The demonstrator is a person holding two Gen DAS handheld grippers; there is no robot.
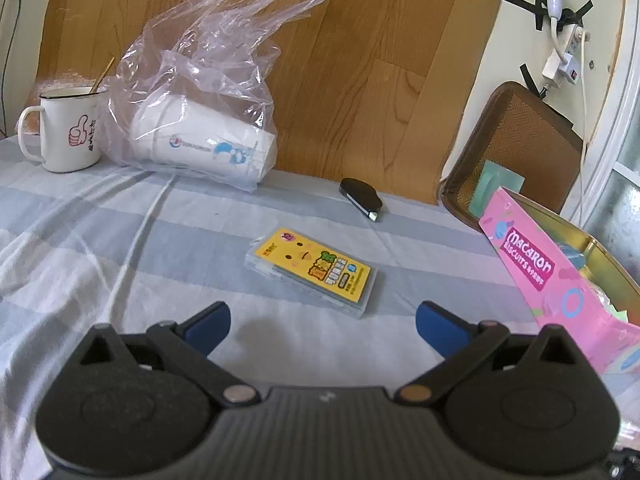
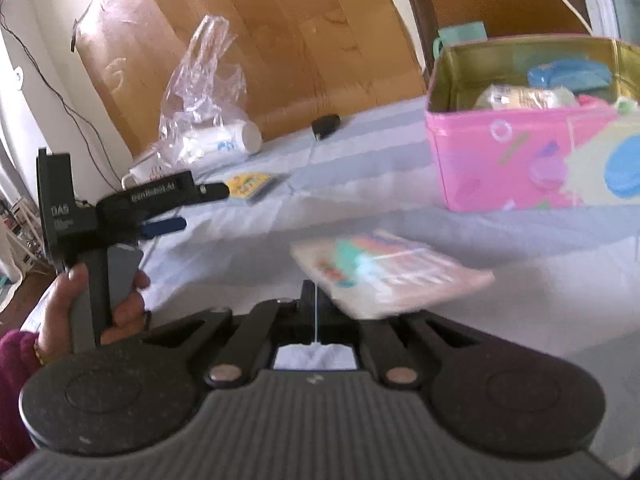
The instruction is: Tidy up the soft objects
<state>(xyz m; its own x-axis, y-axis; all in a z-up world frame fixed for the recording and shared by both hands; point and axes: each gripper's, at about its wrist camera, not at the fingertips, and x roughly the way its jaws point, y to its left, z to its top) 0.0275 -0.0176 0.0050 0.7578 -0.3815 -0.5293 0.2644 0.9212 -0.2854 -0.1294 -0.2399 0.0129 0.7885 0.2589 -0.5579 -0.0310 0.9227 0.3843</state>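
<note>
My left gripper (image 1: 322,322) is open and empty, low over the striped cloth, with a yellow card pack in a clear case (image 1: 314,270) just ahead of its fingers. It also shows from the side in the right wrist view (image 2: 188,208). My right gripper (image 2: 332,304) is shut on a soft colourful packet (image 2: 392,276), blurred, held above the cloth. The pink Macaron tin (image 2: 520,160) stands ahead to the right, open, with soft packets inside; it also shows in the left wrist view (image 1: 540,264).
A clear plastic bag with paper cups (image 1: 204,128) lies at the back left, next to a white enamel mug (image 1: 66,132). A small black object (image 1: 360,198) lies by the wooden board. A brown woven chair (image 1: 516,144) stands behind the tin.
</note>
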